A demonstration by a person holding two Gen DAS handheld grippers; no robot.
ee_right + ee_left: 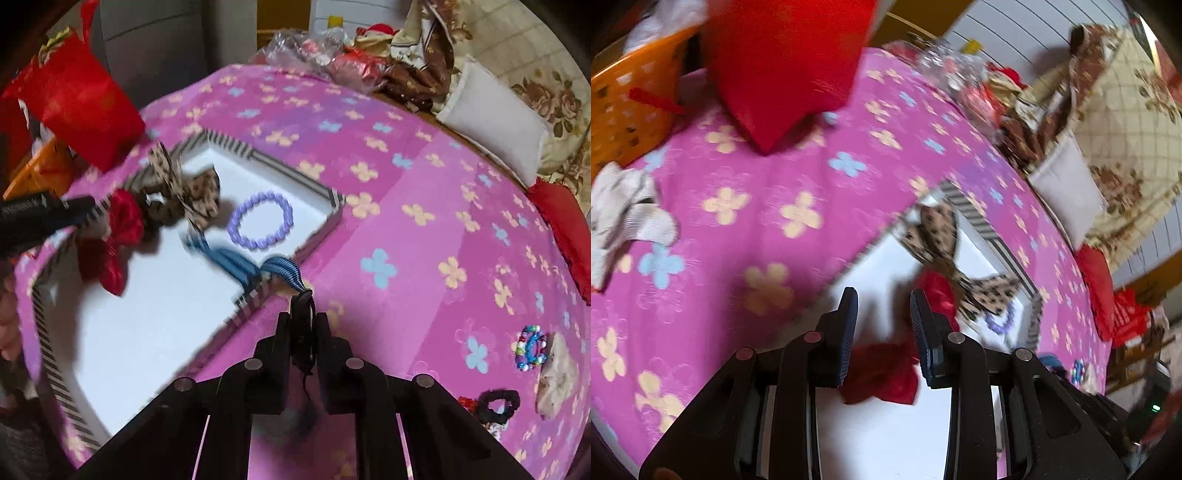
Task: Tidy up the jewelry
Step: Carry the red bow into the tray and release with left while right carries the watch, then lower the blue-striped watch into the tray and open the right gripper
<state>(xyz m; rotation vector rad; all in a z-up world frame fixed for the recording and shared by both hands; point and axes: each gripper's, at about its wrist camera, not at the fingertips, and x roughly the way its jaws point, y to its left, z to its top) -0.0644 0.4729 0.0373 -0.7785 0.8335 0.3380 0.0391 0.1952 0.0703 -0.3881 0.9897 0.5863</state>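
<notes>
Tray [334, 201] on pink floral cloth [424, 177], holding purple bracelet [260, 220]; right claw [303, 314] pinching blue ribbon [236, 264] at tray edge; left claw [884, 310] ajar, empty.

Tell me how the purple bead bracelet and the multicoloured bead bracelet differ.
The purple bead bracelet lies inside the striped-edged white tray; the multicoloured bead bracelet lies outside it on the pink flowered cloth. The purple bead bracelet is one colour throughout; the multicoloured bead bracelet mixes blue, green, white and red beads. The purple one looks larger, with a wider open middle. Both are closed bead loops lying flat, untouched.
</notes>
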